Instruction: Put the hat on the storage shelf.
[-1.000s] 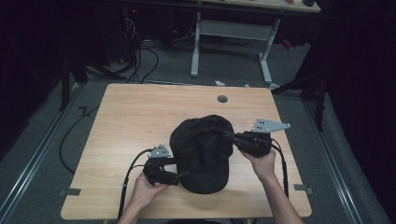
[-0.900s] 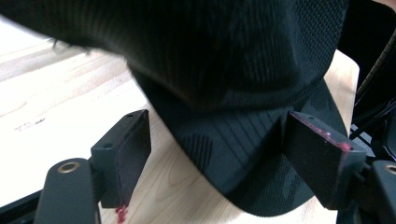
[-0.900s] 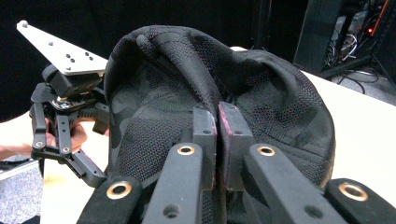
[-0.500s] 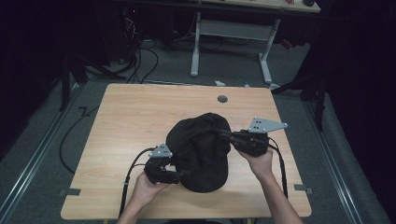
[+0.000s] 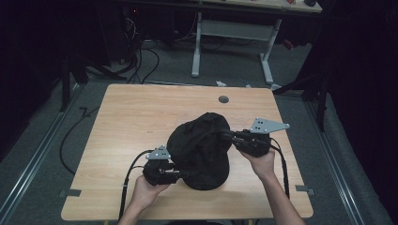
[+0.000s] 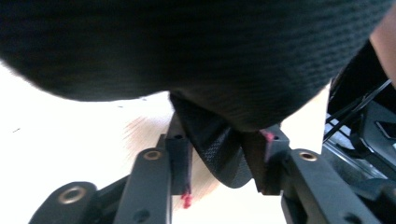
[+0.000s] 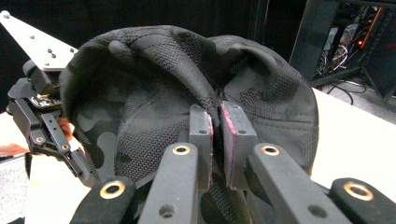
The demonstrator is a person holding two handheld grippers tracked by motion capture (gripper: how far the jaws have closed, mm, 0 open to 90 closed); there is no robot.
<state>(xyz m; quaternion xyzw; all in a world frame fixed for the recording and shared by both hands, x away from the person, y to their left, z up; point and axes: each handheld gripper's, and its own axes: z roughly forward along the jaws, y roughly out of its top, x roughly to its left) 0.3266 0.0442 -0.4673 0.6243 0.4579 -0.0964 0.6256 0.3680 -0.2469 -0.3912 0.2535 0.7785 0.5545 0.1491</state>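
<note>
The black camo cap [image 5: 201,150] sits near the surface's [image 5: 141,117] front edge. The left claw [image 6: 219,158] pinches its brim, and the right claw [image 7: 217,135] is clamped on a crown fold. Both grips look secured; shaping or moving it remains.

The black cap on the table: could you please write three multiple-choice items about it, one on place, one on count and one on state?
1. Where does the black cap lie?
A. on the wooden table
B. on the floor
C. on a chair

2. How many grippers grip it?
A. none
B. one
C. two

3. How do the right gripper's jaws stand?
A. wide open
B. pinched on a fold of fabric
C. clear of the cap

Answers: 1 A, the high view shows it on the tabletop between both hands. 2 C, the left gripper clamps its edge while the right one pinches the crown. 3 B, cloth sits squeezed between the near-closed pads.
</note>
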